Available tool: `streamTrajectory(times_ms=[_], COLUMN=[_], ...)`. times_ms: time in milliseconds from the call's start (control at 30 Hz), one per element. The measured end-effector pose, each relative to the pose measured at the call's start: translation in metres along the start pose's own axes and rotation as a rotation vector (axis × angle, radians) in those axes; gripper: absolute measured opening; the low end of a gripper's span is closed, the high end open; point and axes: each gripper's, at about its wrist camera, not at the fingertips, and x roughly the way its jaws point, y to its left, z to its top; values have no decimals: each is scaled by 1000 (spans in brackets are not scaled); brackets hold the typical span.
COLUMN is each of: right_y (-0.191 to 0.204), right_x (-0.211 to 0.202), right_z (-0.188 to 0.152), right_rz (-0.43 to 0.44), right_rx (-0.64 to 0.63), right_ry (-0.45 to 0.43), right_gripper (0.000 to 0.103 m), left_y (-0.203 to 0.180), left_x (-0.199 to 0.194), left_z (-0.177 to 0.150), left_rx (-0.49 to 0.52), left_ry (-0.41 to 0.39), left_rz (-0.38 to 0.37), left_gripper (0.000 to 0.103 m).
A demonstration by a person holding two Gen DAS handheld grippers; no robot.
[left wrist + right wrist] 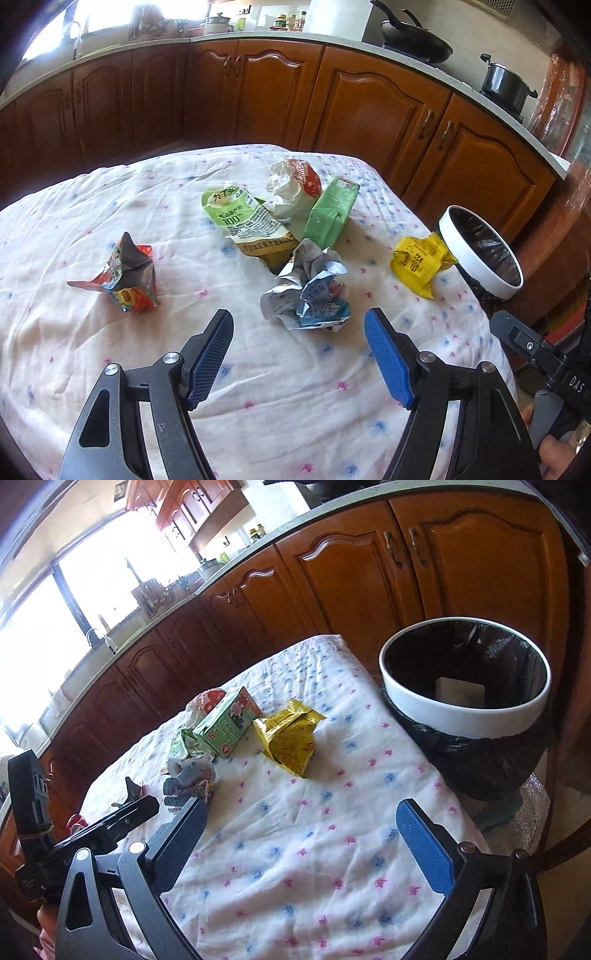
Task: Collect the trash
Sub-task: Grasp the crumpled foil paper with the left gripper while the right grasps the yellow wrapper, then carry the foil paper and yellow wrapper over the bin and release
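Note:
Several pieces of trash lie on a white patterned cloth (110, 206). A crumpled blue-white wrapper (308, 291) lies just ahead of my open, empty left gripper (299, 325). A red snack bag (125, 278) lies to its left. A green-white pouch (243, 221), a green carton (330, 212), a white crumpled wrapper (291, 184) and a yellow packet (419, 266) lie farther off. My right gripper (301, 812) is open and empty above the cloth, short of the yellow packet (288, 740) and green carton (229, 727). A white-rimmed bin (461, 716) with a black liner stands at the table's right edge.
Brown kitchen cabinets (369, 107) run behind the table under a counter with a wok (417, 40) and a pot (504, 83). The bin (480, 251) also shows in the left wrist view. The left gripper's body (74, 834) shows at the left of the right wrist view.

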Motion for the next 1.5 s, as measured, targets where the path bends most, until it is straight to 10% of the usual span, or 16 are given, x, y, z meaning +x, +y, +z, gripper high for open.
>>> streamTrajectory(times_ms=[600,900,1500], right_y=[17,6,-11], right_x=[56,84,28], right_z=[21,33,32], right_rz=[-48,-26,12], right_rx=[-52,2,-22], right_ry=[24,58,-27], right_gripper=[97,44,41], left_y=[0,-5,-51], left_x=[47,61,31], left_z=[19,20,28], left_rx=[18,26,110], left_ry=[47,69,-1], left_rz=[3,-60,-176], left_gripper=[62,14,2])
